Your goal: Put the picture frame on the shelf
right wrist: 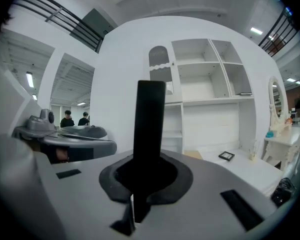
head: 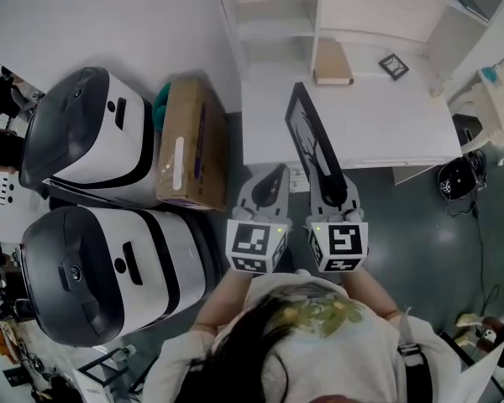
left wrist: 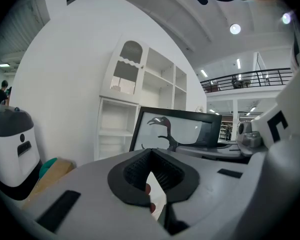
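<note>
The black picture frame (head: 305,133), with a dark bird-and-branch picture, is held on edge above the front of the white desk (head: 378,124). My right gripper (head: 323,177) is shut on its near end. In the right gripper view the frame (right wrist: 150,114) rises edge-on as a black bar out of the closed jaws (right wrist: 146,178). My left gripper (head: 273,175) hovers just left of the frame, shut with nothing in it. In the left gripper view the frame's face (left wrist: 177,129) shows beyond the jaws (left wrist: 152,171). The white shelf unit (head: 273,19) stands at the back of the desk.
A tan book (head: 332,61) and a small black frame (head: 393,65) lie on the desk near the shelf. A cardboard box (head: 191,145) and two white-and-black machines (head: 84,133) (head: 92,271) stand on the left. A white dresser (head: 491,99) is at right.
</note>
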Motion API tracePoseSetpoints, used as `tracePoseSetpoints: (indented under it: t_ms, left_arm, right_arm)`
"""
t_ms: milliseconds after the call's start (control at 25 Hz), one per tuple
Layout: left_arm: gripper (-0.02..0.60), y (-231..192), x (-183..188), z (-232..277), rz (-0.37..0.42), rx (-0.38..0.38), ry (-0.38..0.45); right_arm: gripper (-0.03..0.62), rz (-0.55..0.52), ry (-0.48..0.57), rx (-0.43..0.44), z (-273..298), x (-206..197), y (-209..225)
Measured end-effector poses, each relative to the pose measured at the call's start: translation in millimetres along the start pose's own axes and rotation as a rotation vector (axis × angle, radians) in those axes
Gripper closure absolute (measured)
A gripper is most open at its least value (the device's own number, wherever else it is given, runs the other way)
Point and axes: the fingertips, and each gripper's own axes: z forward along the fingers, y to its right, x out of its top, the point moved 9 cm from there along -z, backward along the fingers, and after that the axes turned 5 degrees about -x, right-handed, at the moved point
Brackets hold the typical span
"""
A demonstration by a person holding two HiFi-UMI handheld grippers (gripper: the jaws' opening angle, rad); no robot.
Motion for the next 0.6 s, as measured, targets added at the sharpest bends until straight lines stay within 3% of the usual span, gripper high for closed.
tracePoseSetpoints:
  t_ms: [600]
  left_arm:
    - [0.554, -79, 6, 36, -0.034, -0.029, -0.002]
  right_arm:
    - [0.556, -0.02, -0.01, -0.022, 80, 11, -26]
